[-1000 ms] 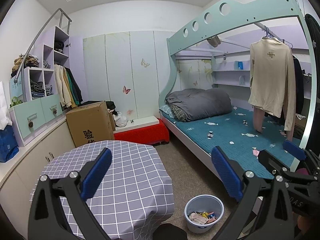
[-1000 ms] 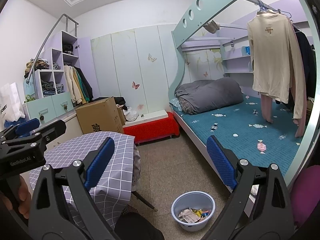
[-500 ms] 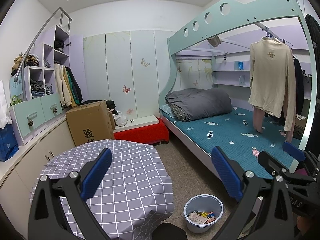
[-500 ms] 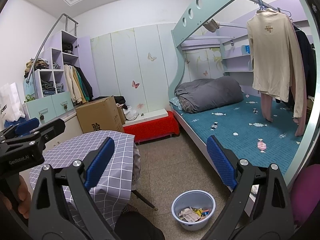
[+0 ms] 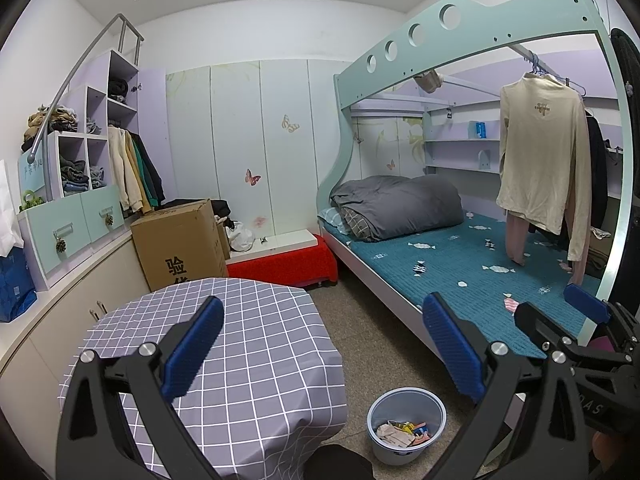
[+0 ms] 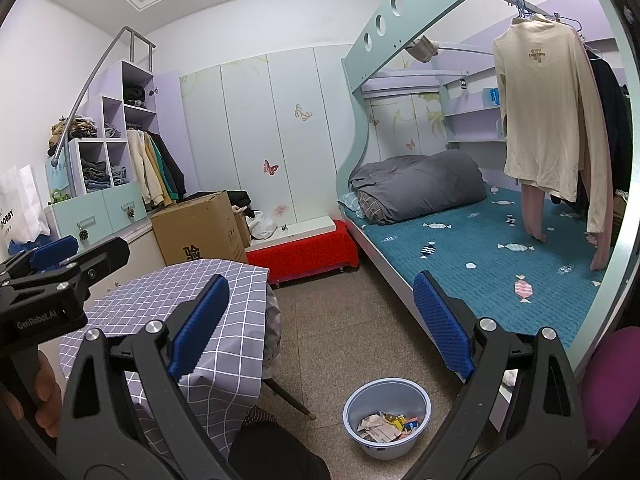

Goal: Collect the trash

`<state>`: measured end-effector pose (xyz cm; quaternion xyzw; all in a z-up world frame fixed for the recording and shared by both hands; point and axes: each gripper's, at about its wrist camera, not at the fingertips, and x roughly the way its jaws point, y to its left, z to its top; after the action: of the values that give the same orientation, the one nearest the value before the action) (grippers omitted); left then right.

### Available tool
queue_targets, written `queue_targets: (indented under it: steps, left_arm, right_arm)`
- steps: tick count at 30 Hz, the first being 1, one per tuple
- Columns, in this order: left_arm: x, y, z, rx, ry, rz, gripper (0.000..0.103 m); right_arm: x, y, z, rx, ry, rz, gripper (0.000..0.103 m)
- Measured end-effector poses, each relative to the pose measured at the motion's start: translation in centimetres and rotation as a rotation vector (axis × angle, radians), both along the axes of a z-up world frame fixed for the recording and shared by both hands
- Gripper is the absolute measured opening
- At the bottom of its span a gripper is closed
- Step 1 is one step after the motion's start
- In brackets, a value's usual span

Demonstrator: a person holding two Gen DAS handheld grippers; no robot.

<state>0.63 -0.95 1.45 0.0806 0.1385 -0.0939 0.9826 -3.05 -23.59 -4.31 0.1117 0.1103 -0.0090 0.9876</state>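
Left gripper [image 5: 320, 348]: jaws wide apart, empty, raised over table [image 5: 256, 344]. Right gripper [image 6: 320, 320]: jaws wide apart, empty, beside table edge. Bin [image 5: 406, 424]: on floor right of table, between table and bed [image 5: 460, 264]; holds trash [image 5: 402, 429], crumpled paper and wrappers. Box [image 5: 180, 244]: behind table. Red bench [image 5: 288, 260]: right of box, at bed foot.
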Motion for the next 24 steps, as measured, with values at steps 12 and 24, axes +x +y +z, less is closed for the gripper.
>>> queue_targets:
  steps: [12,24]
  left_arm:
    - [-0.05,-0.1,-0.16,0.0,0.002,-0.001,0.098]
    - [-0.06,-0.14,-0.23,0.002,0.003,-0.001,0.098]
  right_arm:
    - [-0.03,0.04,-0.2,0.003,0.002,0.0,0.091]
    - [0.04,0.34,-0.66,0.007,0.007,0.004,0.091]
